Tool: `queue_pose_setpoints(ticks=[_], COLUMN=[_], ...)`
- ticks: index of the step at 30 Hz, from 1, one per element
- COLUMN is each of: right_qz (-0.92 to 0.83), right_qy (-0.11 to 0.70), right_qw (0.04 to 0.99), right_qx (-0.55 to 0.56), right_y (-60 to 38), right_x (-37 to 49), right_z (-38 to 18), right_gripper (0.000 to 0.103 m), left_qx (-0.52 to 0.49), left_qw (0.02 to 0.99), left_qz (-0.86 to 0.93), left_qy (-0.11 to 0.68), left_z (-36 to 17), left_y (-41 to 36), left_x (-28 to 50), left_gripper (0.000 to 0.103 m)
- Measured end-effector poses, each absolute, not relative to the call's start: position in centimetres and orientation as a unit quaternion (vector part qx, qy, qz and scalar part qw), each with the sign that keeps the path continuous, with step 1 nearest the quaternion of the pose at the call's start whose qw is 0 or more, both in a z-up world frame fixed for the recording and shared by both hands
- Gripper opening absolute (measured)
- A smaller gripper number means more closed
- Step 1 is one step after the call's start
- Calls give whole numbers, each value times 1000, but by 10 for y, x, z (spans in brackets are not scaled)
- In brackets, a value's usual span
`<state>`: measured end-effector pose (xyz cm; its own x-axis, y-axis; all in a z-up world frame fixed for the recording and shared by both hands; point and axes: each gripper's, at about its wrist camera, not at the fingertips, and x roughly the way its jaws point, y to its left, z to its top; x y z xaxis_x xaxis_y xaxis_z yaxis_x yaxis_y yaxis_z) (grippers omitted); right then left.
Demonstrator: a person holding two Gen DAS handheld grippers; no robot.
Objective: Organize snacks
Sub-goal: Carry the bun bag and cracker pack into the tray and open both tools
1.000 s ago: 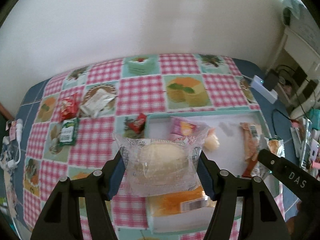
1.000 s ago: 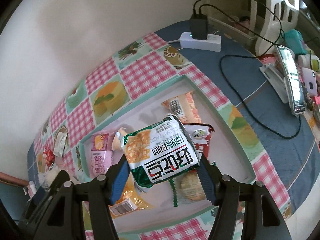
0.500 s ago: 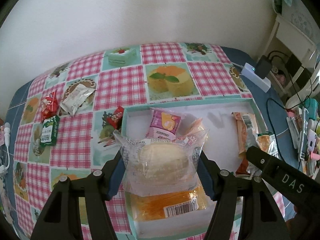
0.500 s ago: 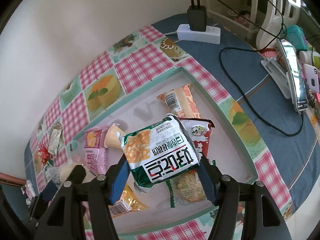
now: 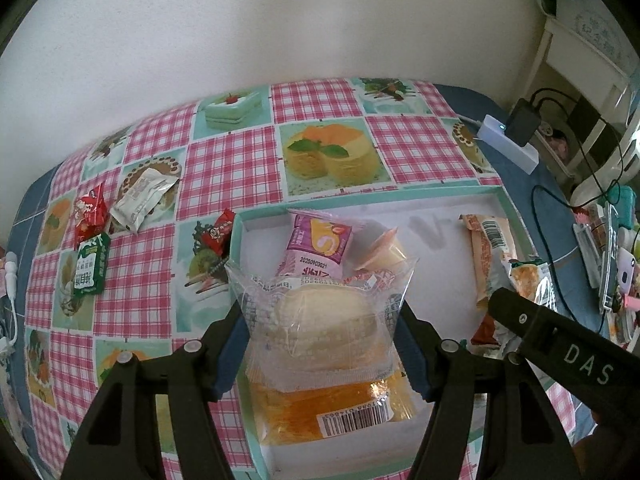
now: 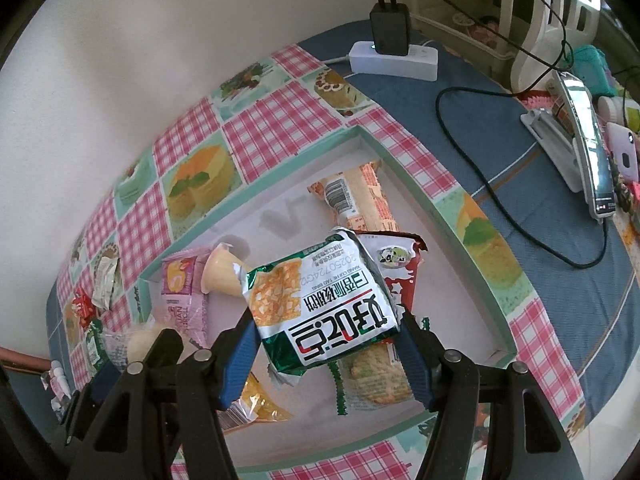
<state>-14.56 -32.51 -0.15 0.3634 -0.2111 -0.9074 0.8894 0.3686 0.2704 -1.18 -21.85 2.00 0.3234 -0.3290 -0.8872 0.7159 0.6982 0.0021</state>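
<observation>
- Left wrist view: the left gripper (image 5: 322, 322) was clamped on a clear-wrapped bun (image 5: 320, 320) above the tray (image 5: 400, 196).
- Right gripper (image 6: 326, 328) gripped a green snack packet (image 6: 324, 308).

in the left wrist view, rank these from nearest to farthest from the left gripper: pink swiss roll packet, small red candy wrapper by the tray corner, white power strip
1. Pink swiss roll packet, in the tray just beyond the left gripper and its clear bun packet.
2. Small red candy wrapper, left of the tray's corner.
3. White power strip, far right by the wall.
</observation>
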Motion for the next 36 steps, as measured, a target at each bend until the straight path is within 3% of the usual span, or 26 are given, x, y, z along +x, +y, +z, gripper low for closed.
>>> queue_pose_setpoints(ticks=[15,36], right_qz=[-387,-374], right_qy=[411,436], right_qw=[716,715], right_qx=[411,399], right_y=[-326,-320], right_x=[-148,-134], right_z=[0,-4], right_gripper=[68,69], left_qx=[212,143], left_qw=[789,828], left_qz=[-338,-150], left_qy=[467,521], left_z=[26,29], left_y=[-219,-133], left_x=[-17,59], left_gripper=[84,84])
